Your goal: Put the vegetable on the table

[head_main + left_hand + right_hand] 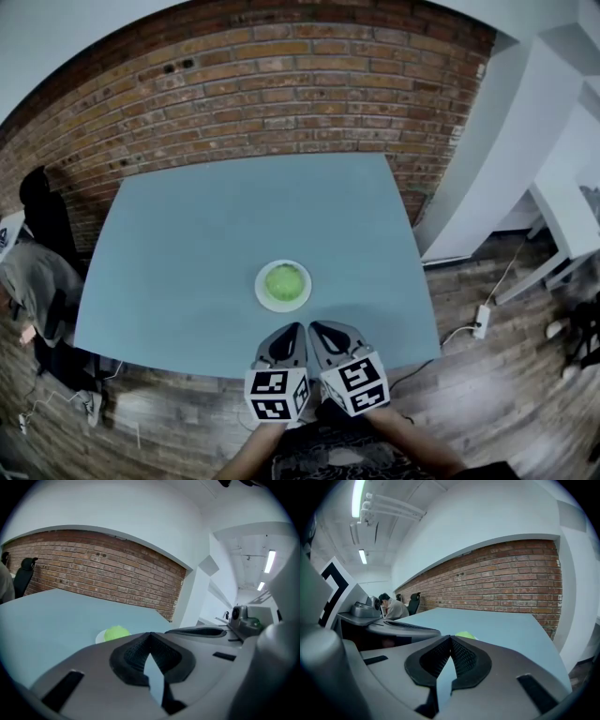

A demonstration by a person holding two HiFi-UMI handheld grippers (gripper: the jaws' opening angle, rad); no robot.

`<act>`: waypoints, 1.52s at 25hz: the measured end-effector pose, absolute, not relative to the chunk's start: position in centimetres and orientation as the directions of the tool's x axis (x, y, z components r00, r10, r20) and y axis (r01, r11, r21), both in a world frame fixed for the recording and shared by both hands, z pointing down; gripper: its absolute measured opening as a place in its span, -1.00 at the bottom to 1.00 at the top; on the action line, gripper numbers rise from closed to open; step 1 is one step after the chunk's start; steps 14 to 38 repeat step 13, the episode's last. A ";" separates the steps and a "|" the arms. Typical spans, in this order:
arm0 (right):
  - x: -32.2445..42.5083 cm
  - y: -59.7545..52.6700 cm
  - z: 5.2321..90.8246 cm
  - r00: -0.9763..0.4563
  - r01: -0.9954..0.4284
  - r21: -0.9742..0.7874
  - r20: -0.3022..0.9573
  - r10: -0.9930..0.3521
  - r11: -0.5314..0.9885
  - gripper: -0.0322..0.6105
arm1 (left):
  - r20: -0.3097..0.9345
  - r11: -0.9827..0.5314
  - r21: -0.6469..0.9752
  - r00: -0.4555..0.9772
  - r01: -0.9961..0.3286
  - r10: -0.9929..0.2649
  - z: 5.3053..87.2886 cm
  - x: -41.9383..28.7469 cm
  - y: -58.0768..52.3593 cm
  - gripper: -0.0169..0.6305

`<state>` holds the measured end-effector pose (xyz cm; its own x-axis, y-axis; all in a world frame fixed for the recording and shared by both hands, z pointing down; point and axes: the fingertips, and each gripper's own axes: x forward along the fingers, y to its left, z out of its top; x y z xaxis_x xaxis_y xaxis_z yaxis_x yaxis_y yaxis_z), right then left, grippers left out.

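A round green vegetable [285, 279] lies on a white plate [263, 296] near the front middle of the blue-grey table [187, 253]. Both grippers hover side by side at the table's front edge, just short of the plate. My left gripper [296, 328] is shut with nothing in it, its tips touching. My right gripper [315, 327] is shut and empty too. In the left gripper view the vegetable [116, 633] and plate [100, 637] peek over the left jaw. The right gripper view shows only a green sliver of the vegetable [465, 634] above the jaws.
A brick wall [272, 103] runs behind the table. A person [37, 281] sits at the far left beside a dark chair [42, 211]. White furniture [562, 216] and a power strip [482, 321] on the wooden floor lie to the right.
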<state>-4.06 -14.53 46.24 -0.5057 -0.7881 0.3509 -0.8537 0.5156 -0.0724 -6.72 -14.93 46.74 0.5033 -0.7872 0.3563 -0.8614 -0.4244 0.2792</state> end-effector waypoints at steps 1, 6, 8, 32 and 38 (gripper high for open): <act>-4.0 -14.5 46.3 -0.504 -0.854 -0.072 0.352 -0.789 0.515 -0.87 | 0.356 -0.424 0.280 0.503 -0.862 -0.788 46.7 -6.7 -14.9 -0.95; -3.9 -14.2 46.3 -0.496 -0.859 -0.068 0.351 -0.794 0.507 -0.87 | 0.364 -0.420 0.280 0.500 -0.863 -0.786 46.9 -6.8 -14.6 -0.95; -3.9 -14.2 46.3 -0.496 -0.859 -0.068 0.351 -0.794 0.507 -0.87 | 0.366 -0.420 0.280 0.501 -0.863 -0.784 47.0 -6.8 -14.5 -0.95; -4.1 -14.1 46.2 -0.496 -0.859 -0.065 0.345 -0.797 0.507 -0.87 | 0.372 -0.419 0.278 0.499 -0.864 -0.783 47.0 -6.9 -14.4 -0.95; -4.1 -14.1 46.2 -0.496 -0.859 -0.065 0.345 -0.797 0.507 -0.87 | 0.372 -0.419 0.278 0.499 -0.864 -0.783 47.0 -6.9 -14.4 -0.95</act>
